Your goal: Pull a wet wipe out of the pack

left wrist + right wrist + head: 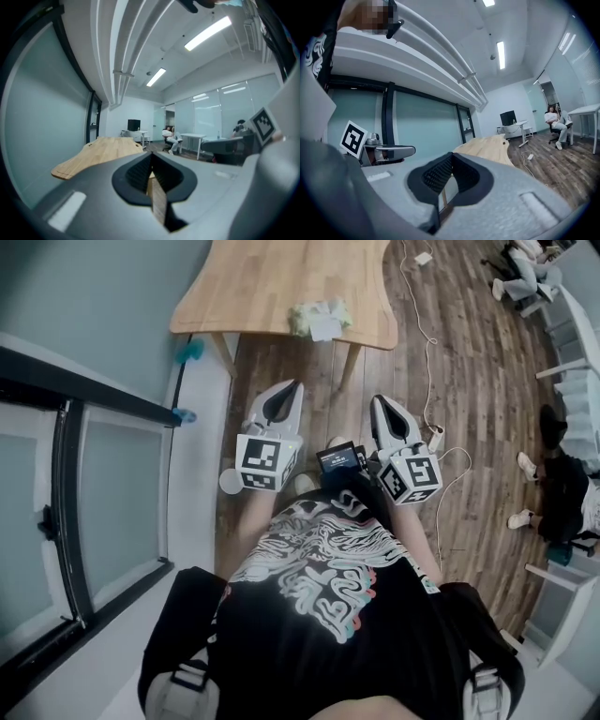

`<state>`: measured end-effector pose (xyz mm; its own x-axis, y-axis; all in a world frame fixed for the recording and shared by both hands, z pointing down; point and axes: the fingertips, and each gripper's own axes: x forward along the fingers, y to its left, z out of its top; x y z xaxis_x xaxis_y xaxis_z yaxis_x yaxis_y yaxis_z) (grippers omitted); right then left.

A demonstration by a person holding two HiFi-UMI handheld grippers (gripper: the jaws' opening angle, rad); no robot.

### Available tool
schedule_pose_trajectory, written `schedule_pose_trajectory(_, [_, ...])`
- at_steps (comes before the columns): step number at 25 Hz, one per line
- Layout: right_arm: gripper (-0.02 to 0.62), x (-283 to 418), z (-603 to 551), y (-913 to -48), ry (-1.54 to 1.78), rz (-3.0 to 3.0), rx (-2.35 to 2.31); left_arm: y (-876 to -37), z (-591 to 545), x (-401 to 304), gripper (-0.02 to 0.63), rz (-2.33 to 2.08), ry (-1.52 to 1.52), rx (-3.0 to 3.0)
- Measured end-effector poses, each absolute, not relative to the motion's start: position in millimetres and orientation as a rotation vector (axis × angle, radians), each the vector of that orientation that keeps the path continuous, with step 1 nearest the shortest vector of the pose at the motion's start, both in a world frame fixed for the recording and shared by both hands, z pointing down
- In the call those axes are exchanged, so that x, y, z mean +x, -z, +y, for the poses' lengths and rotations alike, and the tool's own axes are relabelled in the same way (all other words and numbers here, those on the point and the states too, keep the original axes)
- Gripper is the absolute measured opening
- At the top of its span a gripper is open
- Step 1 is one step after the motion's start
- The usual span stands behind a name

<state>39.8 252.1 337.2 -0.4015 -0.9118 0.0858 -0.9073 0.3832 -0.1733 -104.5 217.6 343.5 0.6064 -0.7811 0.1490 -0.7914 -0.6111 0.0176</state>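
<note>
Both tongs are held level over a wood floor (pixel 469 381), noses toward a pale wooden table (pixel 281 287) that stands ahead of them. A glass wall (pixel 112 474) in dark frames runs along beyond the left tongs (pixel 298 383). A white cable (pixel 427 352) trails over the boards just past the right tongs (pixel 380 399). Farther off on that side are white desks, with a seated person (pixel 520 277) at the far end of the room.

The pack (pixel 319 318), greenish with a white patch on top, lies at the table's near edge. It is ahead of the tongs, roughly between the lines of the two noses and well apart from both. I cannot tell whether that patch is a flap or a wipe, nor what is inside.

The left tongs are pinched together with nothing between the pads. The right tongs are likewise closed and empty.
</note>
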Motion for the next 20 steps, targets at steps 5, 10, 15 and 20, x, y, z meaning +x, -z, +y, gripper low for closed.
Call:
schedule_pose_trajectory(5, [-0.002,29.1,236.9,-338.3,0.281,2.623,-1.687,-342.1,210.0,-113.1,-0.014,-1.353,-0.181,2.759])
schedule_pose_trajectory(10, [-0.002,23.1,209.8,-345.6,0.329,2.646,-1.679,-339.1,185.6,-121.7,-0.014,-1.389,-0.204,2.756])
schedule_pose_trajectory(15, [-0.002,26.7,176.1,-349.4,0.316,2.615,-1.685,-351.1,151.4,-126.0,-0.014,-1.413,-0.261,2.734])
schedule_pose_trajectory(20, [-0.002,39.0,131.0,-350.2,0.322,2.582,-1.689,-357.3,108.3,-119.5,-0.014,-1.409,-0.283,2.733])
